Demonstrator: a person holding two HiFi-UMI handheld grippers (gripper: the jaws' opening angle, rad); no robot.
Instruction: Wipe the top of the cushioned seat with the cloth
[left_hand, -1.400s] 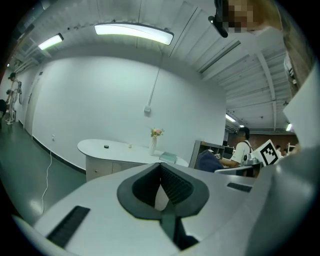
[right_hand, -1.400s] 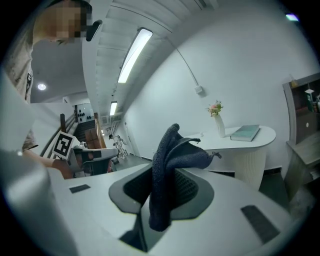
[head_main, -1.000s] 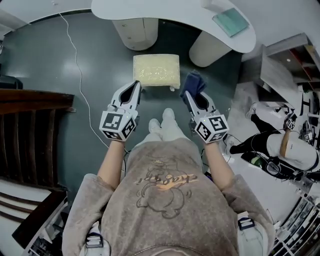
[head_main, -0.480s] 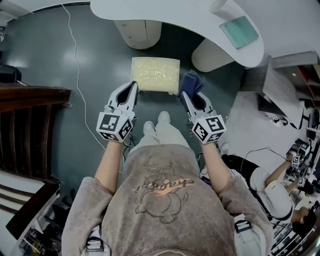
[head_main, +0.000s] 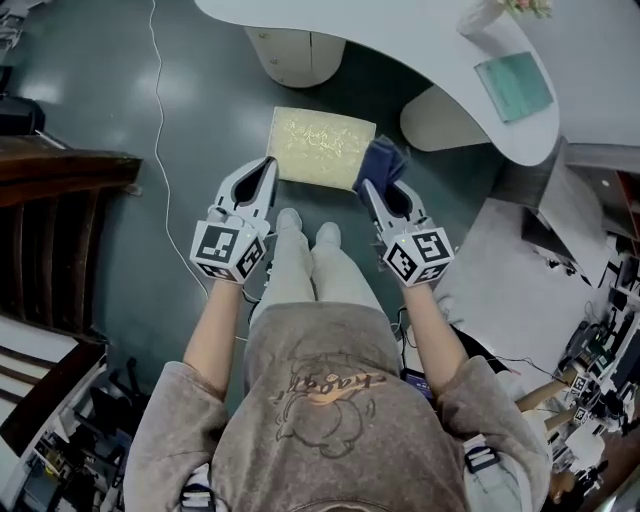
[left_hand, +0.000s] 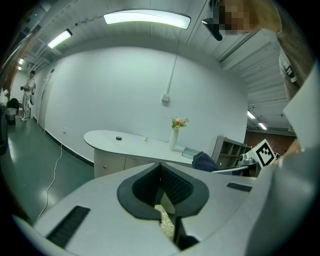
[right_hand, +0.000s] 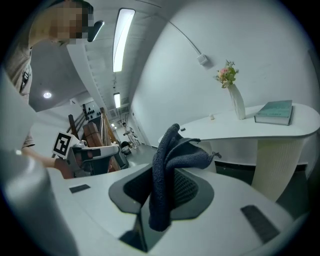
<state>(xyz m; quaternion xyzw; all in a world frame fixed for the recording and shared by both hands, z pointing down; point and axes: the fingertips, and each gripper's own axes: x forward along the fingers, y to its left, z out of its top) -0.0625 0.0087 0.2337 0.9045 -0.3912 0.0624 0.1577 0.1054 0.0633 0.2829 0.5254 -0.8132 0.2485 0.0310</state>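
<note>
The cushioned seat (head_main: 322, 148) is a pale yellow square stool on the dark floor, just ahead of both grippers. My right gripper (head_main: 372, 190) is shut on the dark blue cloth (head_main: 385, 162), which bunches up beyond the jaws at the seat's right near corner. In the right gripper view the cloth (right_hand: 167, 170) hangs folded between the pads. My left gripper (head_main: 262, 172) is shut and holds nothing, its tip at the seat's left near corner. A strip of the seat (left_hand: 166, 222) shows through the slit under the left jaws. From the left gripper view the cloth (left_hand: 204, 161) shows at the right.
A curved white desk (head_main: 400, 30) stands right behind the seat, with a teal book (head_main: 513, 85) and a vase of flowers (left_hand: 176, 134) on it. A dark wooden chair (head_main: 50, 220) is at the left. A white cable (head_main: 160, 110) runs along the floor. The person's feet (head_main: 305, 232) are below the seat.
The person has stepped forward, and both grippers now sit closer to the seat's near edge. The cloth has reached the seat's right corner. Both grippers' states are unchanged.
</note>
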